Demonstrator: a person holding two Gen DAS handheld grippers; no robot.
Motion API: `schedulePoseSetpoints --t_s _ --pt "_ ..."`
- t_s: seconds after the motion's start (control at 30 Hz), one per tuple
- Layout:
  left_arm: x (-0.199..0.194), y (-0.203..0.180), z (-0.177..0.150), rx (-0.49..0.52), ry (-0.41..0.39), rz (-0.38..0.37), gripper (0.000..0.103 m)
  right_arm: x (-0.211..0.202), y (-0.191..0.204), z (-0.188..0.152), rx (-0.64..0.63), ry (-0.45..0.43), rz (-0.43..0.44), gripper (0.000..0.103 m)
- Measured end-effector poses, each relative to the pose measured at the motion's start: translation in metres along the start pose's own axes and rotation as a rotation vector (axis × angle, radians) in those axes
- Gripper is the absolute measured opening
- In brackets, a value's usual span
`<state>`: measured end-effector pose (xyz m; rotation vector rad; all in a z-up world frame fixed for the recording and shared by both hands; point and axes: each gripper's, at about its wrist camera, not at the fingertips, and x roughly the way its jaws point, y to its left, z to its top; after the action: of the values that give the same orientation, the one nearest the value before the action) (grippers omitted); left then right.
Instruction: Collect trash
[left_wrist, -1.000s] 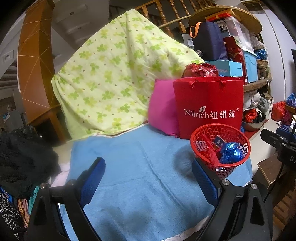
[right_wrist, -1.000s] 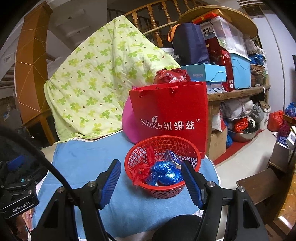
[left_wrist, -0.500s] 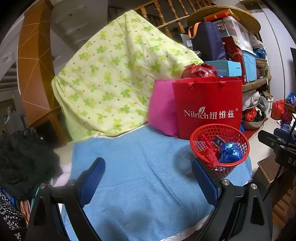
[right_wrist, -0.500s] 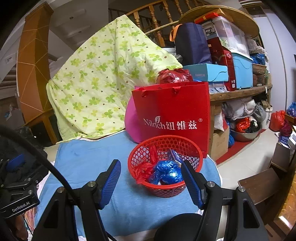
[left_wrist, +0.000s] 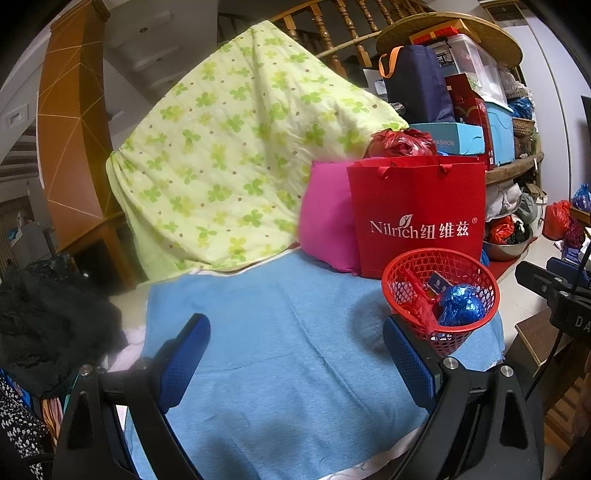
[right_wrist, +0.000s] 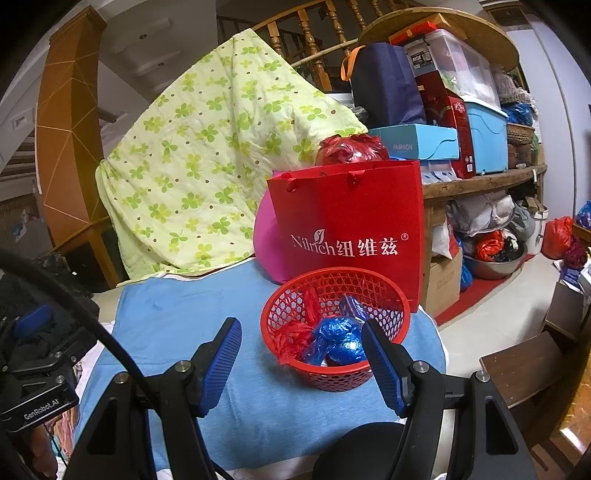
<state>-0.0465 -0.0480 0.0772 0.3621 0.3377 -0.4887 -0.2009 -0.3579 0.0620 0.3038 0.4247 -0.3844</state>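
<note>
Jaws of my right gripper (right_wrist: 301, 363) spread wide, empty; red mesh basket (right_wrist: 388, 291) of wrappers sits near at twelve o'clock on the blue towel (right_wrist: 184, 317). Left gripper (left_wrist: 295, 363), likewise released, finds it farther, two o'clock.

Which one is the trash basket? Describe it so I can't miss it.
Find the tall red gift bag standing on the blue towel. Right in front of it sits the basket: small, round, red plastic mesh, holding crumpled blue and red wrappers.

red basket (right_wrist: 334, 325) holding blue wrapper (right_wrist: 338, 341) on blue towel (right_wrist: 177, 317).
</note>
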Motion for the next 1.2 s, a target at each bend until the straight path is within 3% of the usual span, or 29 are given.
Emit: schedulePoseSetpoints --t_s 1.2 --pt "-0.008 0.003 -0.007 0.001 0.008 -0.007 0.094 -0.013 0.008 0.003 -0.004 -0.017 0.002 0.071"
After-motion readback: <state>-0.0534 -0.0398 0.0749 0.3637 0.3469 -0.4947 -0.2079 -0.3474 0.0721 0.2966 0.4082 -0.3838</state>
